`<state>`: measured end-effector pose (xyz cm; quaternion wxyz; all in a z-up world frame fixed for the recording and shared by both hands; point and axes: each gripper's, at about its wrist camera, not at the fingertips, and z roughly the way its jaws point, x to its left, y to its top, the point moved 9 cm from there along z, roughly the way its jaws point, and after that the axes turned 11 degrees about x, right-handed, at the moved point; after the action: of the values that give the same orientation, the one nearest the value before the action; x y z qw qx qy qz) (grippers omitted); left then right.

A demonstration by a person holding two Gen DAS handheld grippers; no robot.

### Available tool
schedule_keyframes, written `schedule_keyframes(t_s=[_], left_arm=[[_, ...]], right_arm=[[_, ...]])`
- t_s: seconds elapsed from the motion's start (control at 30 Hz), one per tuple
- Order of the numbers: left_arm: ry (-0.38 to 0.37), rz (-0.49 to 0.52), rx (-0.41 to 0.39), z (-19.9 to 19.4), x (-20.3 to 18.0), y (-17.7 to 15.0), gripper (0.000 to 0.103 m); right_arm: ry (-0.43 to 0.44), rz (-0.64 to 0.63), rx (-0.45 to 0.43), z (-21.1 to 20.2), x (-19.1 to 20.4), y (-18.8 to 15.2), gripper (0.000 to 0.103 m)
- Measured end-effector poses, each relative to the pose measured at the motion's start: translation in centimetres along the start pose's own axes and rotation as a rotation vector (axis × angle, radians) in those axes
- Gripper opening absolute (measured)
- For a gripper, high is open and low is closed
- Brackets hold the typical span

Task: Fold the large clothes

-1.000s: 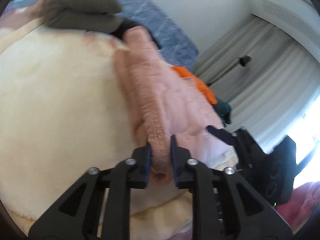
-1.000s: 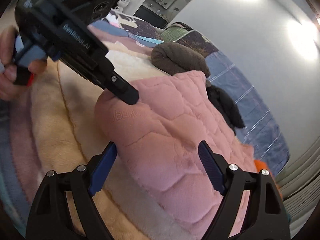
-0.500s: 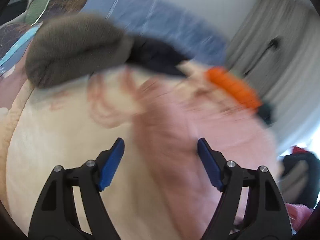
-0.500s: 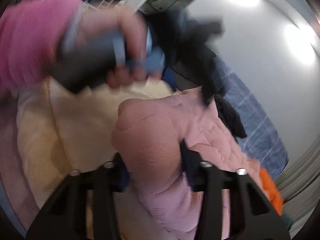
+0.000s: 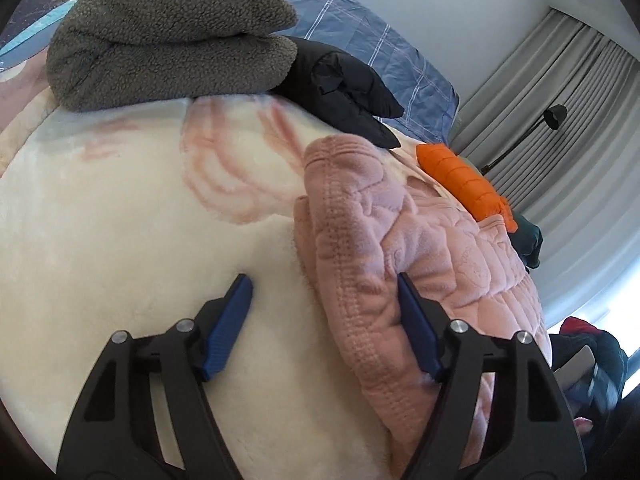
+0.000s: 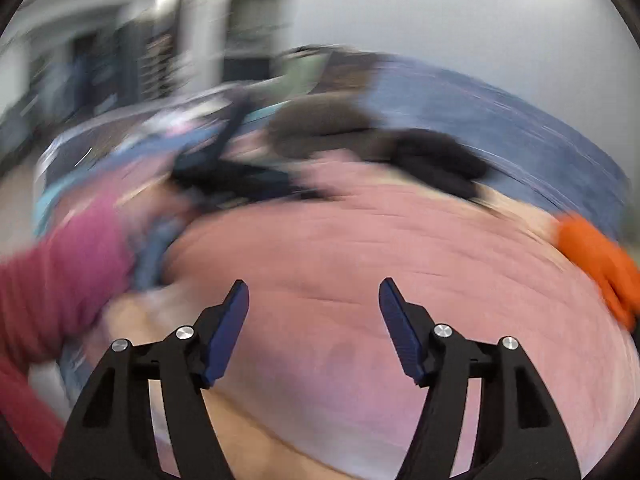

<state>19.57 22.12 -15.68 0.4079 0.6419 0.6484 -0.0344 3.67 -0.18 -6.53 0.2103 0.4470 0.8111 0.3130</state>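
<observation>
A pink quilted garment (image 5: 420,256) lies folded on a cream blanket (image 5: 120,240) on the bed. My left gripper (image 5: 324,284) is open, its fingers straddling the garment's stitched left edge, the right finger pressing into the fabric. In the blurred right wrist view the pink garment (image 6: 360,264) fills the middle. My right gripper (image 6: 314,290) is open and empty above it. The other gripper and a pink-sleeved arm (image 6: 60,272) show at the left.
A folded grey fleece (image 5: 168,28) and a black garment (image 5: 340,80) lie at the far side of the blanket. An orange puffer item (image 5: 464,180) lies beyond the pink garment. Blue striped bedding (image 5: 380,48), grey curtains (image 5: 560,120) and a floor lamp (image 5: 554,116) stand behind.
My left gripper let go of the pink garment's edge and opened. My right gripper closed on the fold half a second ago, then opened and swung back, blurring its view.
</observation>
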Motion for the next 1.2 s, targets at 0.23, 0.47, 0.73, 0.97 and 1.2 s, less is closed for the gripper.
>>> schedule_keyframes(t_s=[0.23,0.47,0.73,0.97,1.2], left_arm=[[0.002,0.01,-0.005,-0.1,0.0,-0.1,0.072],[0.016,0.026,0.002,-0.1,-0.3,0.2,0.067],[-0.026,0.071,0.016,0.1,-1.9,0.1,0.055],[-0.1,0.013,0.038,0.6,-1.0,0.0,0.062],[-0.09,0.011,0.045,0.6,-1.3,0.4,0.068]], right_arm=[[0.02,0.405,0.275,5.3,-9.6,-7.1,0.028],[-0.004,0.342,0.183,1.4,-10.5,-2.3,0.026],[0.059,0.423,0.295,11.0,-15.2,2.9,0.026],[0.061,0.428,0.297,10.6,-15.7,3.7,0.024],[0.081,0.449,0.382,18.4,-17.4,4.2,0.026]])
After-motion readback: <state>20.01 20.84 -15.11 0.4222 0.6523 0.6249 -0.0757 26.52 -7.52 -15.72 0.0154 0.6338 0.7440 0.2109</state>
